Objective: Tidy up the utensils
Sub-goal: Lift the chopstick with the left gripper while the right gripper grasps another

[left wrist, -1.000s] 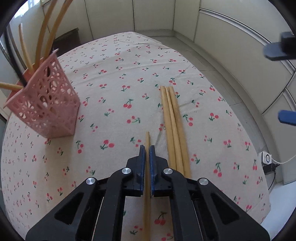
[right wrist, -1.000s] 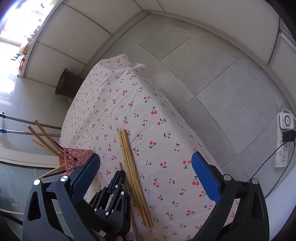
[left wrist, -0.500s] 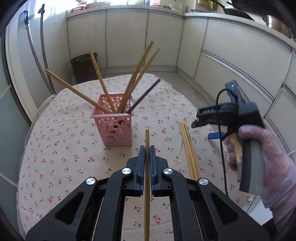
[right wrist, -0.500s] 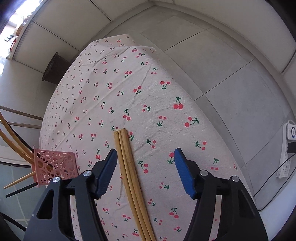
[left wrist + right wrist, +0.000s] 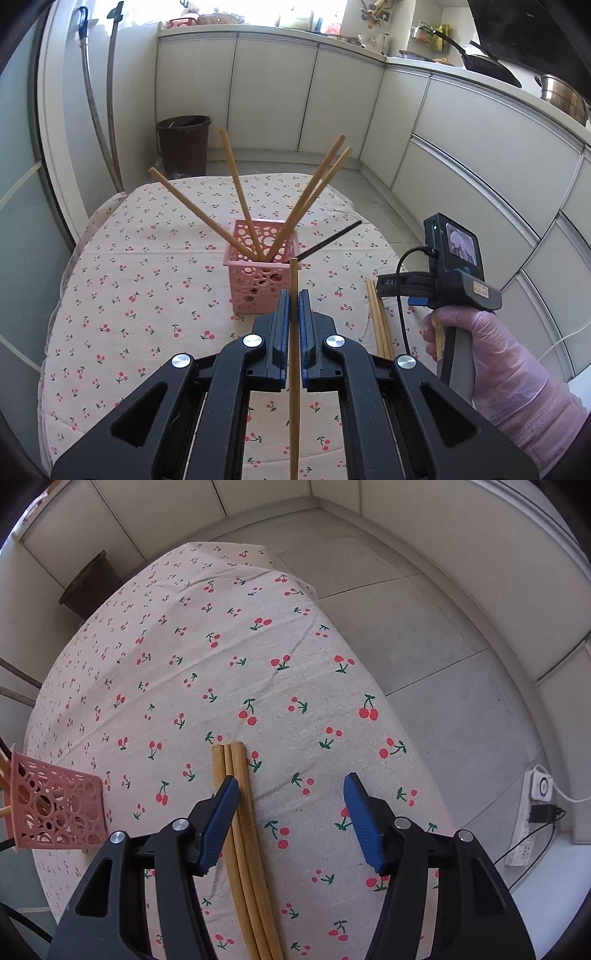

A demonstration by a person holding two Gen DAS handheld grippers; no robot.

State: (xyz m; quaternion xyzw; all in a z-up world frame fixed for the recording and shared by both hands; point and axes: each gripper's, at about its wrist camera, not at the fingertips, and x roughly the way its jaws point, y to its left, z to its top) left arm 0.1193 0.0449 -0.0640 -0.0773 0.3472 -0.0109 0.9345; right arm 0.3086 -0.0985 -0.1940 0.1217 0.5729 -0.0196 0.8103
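Note:
My left gripper (image 5: pixel 294 295) is shut on one wooden chopstick (image 5: pixel 294 273) and holds it in the air, its tip pointing at the pink perforated basket (image 5: pixel 258 273). Several wooden chopsticks (image 5: pixel 236 184) and a black one (image 5: pixel 332 240) lean out of that basket. My right gripper (image 5: pixel 291 779) points down at the table with its jaws closing, and the pads press on nothing. Three wooden chopsticks (image 5: pixel 245 812) lie side by side on the cloth, just inside and partly under its left finger (image 5: pixel 221 812). A gloved hand (image 5: pixel 491 347) holds that gripper.
The round table wears a cherry-print cloth (image 5: pixel 184 646), whose edge drops off close to the right of the chopsticks. The pink basket (image 5: pixel 55 808) stands to their left. A dark bin (image 5: pixel 183 144) sits beyond the table, and a power strip (image 5: pixel 532 812) lies on the floor.
My left gripper has risen with its chopstick and tilted up to face the basket. The right gripper has narrowed its jaws and come down over the three chopsticks.

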